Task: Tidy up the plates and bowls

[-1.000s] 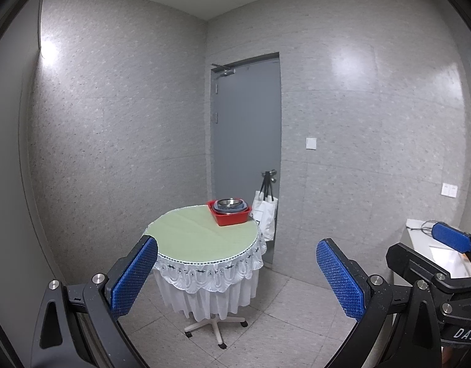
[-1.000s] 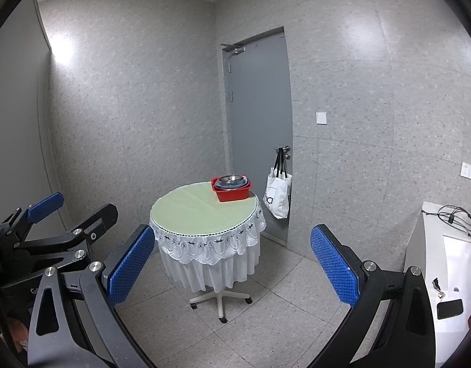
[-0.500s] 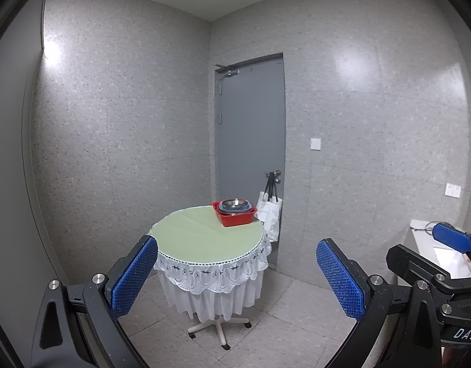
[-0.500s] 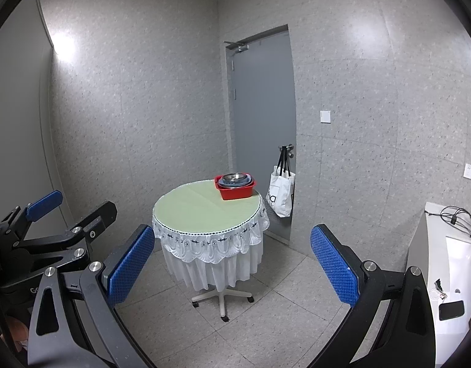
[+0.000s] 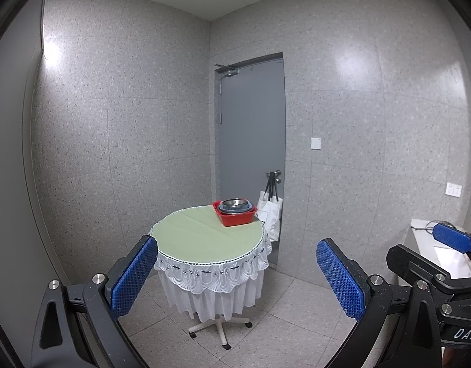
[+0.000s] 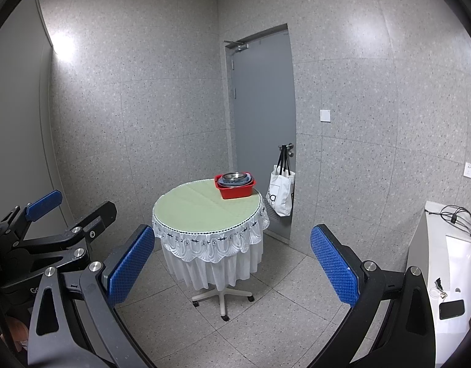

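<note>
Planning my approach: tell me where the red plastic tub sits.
In both wrist views the red plastic tub sits at the far edge of the round green-topped table, nearest the grey door and the hanging white tote bag.

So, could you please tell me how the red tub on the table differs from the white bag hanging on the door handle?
The red tub is a rigid, open-topped container; the white bag is soft, with dark straps. The red tub rests on the round table near its far edge, while the white bag hangs from the door handle, clear of the floor. The red tub visibly holds stacked bowls; the white bag's contents cannot be seen.
</note>
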{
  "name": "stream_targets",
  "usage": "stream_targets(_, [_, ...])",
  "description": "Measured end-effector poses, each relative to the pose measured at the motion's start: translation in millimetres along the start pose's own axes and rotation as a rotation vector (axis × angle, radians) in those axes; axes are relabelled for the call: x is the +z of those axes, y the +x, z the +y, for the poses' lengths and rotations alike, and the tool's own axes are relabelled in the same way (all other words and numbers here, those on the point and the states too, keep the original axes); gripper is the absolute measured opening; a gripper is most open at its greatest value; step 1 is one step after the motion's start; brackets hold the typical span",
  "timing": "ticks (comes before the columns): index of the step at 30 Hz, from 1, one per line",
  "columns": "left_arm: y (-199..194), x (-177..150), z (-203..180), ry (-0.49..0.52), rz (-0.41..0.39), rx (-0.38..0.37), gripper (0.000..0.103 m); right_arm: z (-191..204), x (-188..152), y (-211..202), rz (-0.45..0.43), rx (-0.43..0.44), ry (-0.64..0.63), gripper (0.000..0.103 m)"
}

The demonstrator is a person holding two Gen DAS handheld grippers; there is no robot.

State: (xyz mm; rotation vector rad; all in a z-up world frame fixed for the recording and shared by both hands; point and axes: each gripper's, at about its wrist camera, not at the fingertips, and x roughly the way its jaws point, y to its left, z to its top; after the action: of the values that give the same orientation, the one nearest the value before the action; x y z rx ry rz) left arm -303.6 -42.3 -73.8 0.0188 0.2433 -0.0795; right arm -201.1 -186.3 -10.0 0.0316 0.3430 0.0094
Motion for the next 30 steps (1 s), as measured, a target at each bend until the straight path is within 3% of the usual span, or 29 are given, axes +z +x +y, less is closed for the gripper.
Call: stream_targets(30, [2.1,2.8,10.4,0.011,0.01,0.012,0.102,2.2,0.7,12.6,0.013,0.014,0.009,0.103])
